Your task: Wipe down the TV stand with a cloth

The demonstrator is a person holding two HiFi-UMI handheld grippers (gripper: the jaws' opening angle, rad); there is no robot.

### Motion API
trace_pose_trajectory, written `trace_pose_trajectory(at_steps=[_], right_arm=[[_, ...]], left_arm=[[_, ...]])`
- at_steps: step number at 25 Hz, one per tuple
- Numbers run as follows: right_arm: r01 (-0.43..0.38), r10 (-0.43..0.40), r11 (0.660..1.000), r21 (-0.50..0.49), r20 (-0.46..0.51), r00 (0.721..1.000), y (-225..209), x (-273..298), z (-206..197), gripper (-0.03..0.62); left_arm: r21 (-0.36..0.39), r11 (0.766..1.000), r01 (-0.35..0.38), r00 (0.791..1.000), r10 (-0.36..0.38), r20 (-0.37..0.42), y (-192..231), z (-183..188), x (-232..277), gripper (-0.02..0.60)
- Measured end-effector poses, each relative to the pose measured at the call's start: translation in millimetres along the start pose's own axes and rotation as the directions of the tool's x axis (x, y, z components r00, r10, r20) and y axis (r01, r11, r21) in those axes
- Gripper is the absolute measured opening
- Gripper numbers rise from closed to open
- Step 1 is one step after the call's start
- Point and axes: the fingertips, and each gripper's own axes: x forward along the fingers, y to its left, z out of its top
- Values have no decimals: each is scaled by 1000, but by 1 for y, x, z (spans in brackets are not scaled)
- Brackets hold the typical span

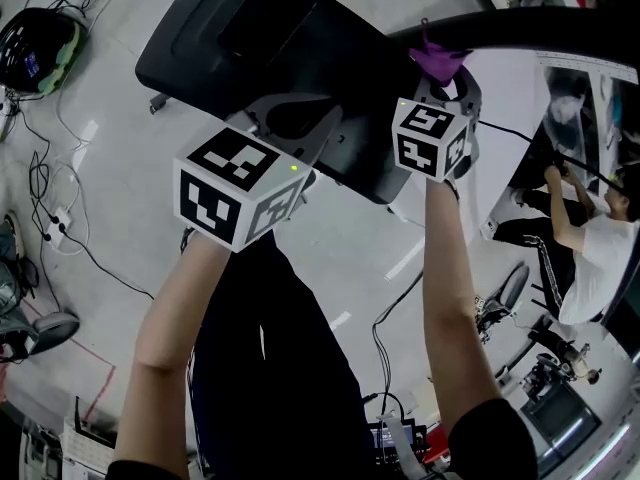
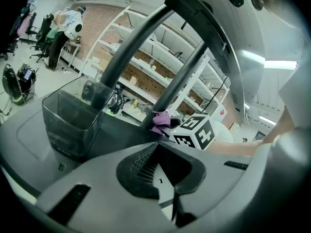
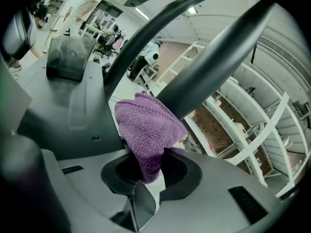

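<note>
Grey right gripper (image 3: 148, 171) clamping purple knitted cloth (image 3: 146, 130) between its jaws | cloth pressing against slanted black pole (image 3: 214, 62) of TV stand (image 1: 200, 38) | left gripper (image 2: 160, 174) hovering just beside, above stand's black base, jaws together, gripping nothing | cabled floor (image 1: 110, 198) lying below

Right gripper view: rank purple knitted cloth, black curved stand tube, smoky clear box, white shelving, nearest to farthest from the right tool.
1. Purple knitted cloth, clamped in the right tool.
2. Black curved stand tube, right, behind the cloth.
3. Smoky clear box, upper left.
4. White shelving, far right background.
</note>
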Motion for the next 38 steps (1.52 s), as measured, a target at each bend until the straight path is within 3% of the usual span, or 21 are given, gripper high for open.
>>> trace_pose_trajectory(at_steps=[5,12,19,27,31,34,38], right_arm=[[-34,34,999,-34,-11,999,14,-6,-4,87],[-67,67,998,21,10,998,16,-21,8,89],[-128,129,992,-21,157,979,23,-62,63,89],[-169,196,980,-108,326,925,42,-97,166,89],[-191,248,965,-178,398,883,52,-110,225,88],[-230,319,941,-249,426,847,69,-112,264,87],[-319,454,879,-354,413,790,99,-103,308,89]], left_arm=[[2,1000,7,1000,-7,3,-3,1,-1,6],[2,1000,-2,1000,2,14,2,3,-7,6],[1,1000,-29,999,29,34,10,11,-31,6],[10,997,-71,994,70,87,31,41,-75,6],[17,995,-101,988,98,122,47,63,-102,6],[32,991,-131,983,126,134,65,73,-119,6],[44,982,-183,975,175,139,98,84,-138,6]])
